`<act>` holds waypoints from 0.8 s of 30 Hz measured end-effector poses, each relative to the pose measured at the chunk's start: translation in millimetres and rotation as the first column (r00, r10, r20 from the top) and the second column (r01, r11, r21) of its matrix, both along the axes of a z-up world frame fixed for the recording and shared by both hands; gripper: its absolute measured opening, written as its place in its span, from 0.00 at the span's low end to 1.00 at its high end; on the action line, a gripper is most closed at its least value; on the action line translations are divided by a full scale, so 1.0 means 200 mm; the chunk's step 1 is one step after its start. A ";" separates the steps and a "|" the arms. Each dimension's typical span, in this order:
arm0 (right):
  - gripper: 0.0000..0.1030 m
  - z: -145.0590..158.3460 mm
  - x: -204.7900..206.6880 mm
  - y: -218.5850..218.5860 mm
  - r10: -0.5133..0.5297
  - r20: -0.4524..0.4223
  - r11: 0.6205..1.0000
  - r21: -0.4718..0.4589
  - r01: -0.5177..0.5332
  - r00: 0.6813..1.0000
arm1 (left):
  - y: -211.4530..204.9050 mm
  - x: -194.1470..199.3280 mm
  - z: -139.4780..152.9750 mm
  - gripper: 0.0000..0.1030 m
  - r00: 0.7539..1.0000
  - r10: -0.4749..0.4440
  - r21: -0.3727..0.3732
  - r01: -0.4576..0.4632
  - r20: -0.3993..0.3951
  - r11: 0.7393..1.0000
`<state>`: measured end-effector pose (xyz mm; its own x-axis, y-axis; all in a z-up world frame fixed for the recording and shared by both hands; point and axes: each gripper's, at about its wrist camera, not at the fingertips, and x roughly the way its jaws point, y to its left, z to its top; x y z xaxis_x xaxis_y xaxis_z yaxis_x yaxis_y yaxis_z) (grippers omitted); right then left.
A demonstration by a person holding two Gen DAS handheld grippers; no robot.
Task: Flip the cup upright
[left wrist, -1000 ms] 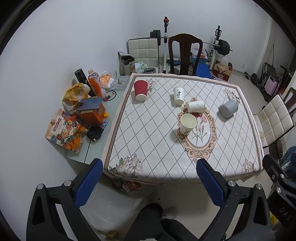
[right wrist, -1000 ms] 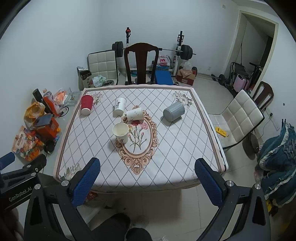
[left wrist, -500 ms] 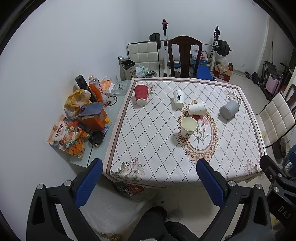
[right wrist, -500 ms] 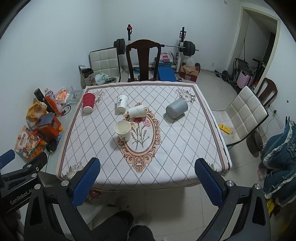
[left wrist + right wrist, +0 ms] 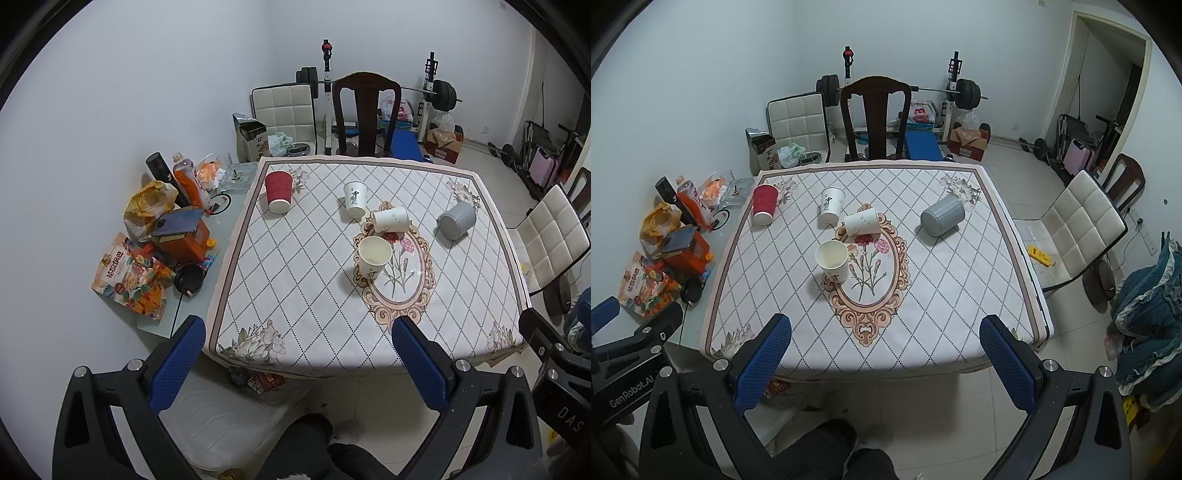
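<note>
Several cups stand or lie on the table [image 5: 295, 295] [image 5: 942, 314]. A red cup [image 5: 279, 191] [image 5: 765, 204] is upside down at the far left. A white printed cup [image 5: 355, 199] [image 5: 832, 205] is upside down. A white cup [image 5: 390, 219] [image 5: 861, 221] lies on its side. A grey cup [image 5: 456, 220] [image 5: 942, 215] lies on its side at the right. A white cup [image 5: 373, 256] [image 5: 833, 260] stands upright. My left gripper [image 5: 297, 363] and right gripper [image 5: 884, 363] are open and empty, held high before the table's near edge.
A low side table [image 5: 221, 229] at the left holds bottles, bags and an orange box [image 5: 183, 240]. A dark wooden chair [image 5: 365, 110] stands behind the table, a white chair [image 5: 1075, 229] at the right. Weights and a barbell rack [image 5: 956, 96] line the back wall.
Both grippers have pulled back and up from the table, so the table looks smaller and farther. No cup has moved.
</note>
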<state>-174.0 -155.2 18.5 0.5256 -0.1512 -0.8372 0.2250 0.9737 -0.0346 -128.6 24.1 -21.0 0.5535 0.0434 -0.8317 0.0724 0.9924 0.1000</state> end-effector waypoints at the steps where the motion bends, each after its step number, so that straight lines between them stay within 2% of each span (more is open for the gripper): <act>1: 1.00 0.01 0.00 0.00 0.000 -0.001 1.000 -0.001 0.000 1.000 | 0.00 0.01 0.00 1.00 1.000 0.000 0.000 0.000 0.000 1.000; 24: 1.00 -0.03 0.02 -0.03 -0.007 -0.004 1.000 -0.004 0.007 1.000 | -0.03 0.04 -0.02 1.00 1.000 -0.008 -0.012 0.008 -0.005 1.000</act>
